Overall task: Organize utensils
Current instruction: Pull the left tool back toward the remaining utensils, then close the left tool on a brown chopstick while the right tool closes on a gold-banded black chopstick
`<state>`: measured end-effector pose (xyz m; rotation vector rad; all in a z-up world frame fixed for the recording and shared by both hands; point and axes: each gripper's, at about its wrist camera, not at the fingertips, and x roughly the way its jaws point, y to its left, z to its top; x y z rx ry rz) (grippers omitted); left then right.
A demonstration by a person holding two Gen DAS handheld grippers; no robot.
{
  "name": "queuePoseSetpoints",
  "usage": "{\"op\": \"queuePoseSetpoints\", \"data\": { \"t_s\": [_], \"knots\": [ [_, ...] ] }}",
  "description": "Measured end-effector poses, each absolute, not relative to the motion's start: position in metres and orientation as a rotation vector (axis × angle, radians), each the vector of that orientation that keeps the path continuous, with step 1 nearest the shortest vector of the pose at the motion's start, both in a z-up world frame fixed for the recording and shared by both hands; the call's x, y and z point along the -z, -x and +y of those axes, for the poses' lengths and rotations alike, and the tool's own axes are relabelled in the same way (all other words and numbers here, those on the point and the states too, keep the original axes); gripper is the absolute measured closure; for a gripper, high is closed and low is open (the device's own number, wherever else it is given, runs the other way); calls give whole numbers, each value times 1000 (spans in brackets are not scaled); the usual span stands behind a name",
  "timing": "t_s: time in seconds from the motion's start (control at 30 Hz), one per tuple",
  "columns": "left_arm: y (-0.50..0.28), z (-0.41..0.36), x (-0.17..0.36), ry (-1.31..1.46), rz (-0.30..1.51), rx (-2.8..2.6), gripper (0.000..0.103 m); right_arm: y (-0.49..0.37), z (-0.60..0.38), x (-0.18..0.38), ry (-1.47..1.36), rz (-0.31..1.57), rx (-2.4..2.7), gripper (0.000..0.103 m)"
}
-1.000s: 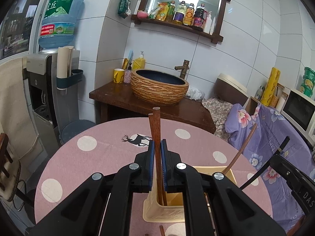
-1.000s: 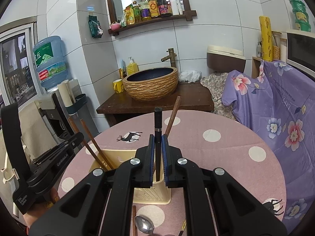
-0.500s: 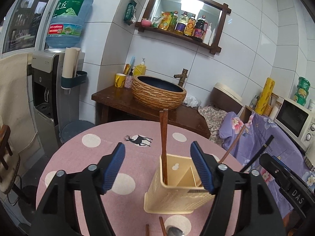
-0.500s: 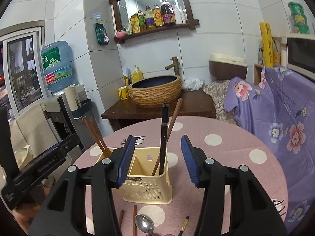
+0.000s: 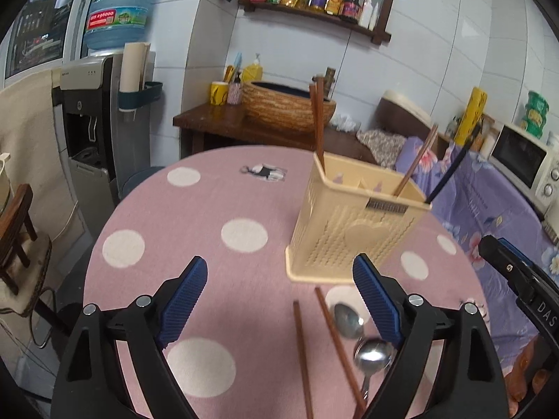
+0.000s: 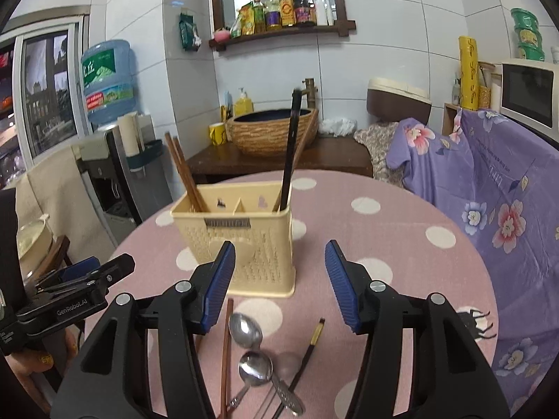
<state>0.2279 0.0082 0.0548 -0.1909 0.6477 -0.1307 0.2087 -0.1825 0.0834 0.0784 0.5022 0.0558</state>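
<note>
Left tongs [image 5: 279,288]: jaws opening, standing wide, nothing between the pads; they hang over the pink dotted desk [image 5: 167,216], short of the caddy. Right tongs [image 6: 279,279]: jaws opening too, gap moderate, empty, aimed at the caddy's near face.

Cream utensil caddy [image 6: 244,241] stands upright on the desk, divided into compartments. Pair of brown chopsticks [image 6: 183,171] leans out of its left end. Black chopstick [image 6: 290,146] rises from its right end with a brown stick partly hidden behind it.

Loose items on the desk in front of the caddy, beneath the right tongs: two metal spoons [image 6: 246,328], bowls up, one just beyond the other; a brown chopstick [image 6: 226,356] to their left; a black chopstick [image 6: 307,349] with a pale tip to their right, crossing the spoon handles. Some motion blur in the left view.
</note>
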Motion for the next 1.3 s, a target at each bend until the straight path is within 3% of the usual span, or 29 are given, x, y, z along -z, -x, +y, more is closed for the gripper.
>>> {"op": "queuePoseSetpoints", "data": {
  "t_s": [0.17, 0.57, 0.87, 1.07, 1.3],
  "knots": [
    [-219, 12, -32, 176, 691, 122, 13, -201, -184, -54, -72, 566, -36, 49],
    [-196, 7, 12, 131, 791, 129, 14, -173, -206, -4, -77, 615, 50, 49],
    [-207, -22, 32, 91, 887, 201, 46, -170, -218, 12, -105, 654, 86, 49],
    [-224, -38, 45, 58, 923, 187, 55, -176, -225, 17, -139, 694, 89, 49],
    [-240, -42, 46, 30, 913, 164, 56, -201, -223, 29, -177, 794, 38, 51]
  ]
}}
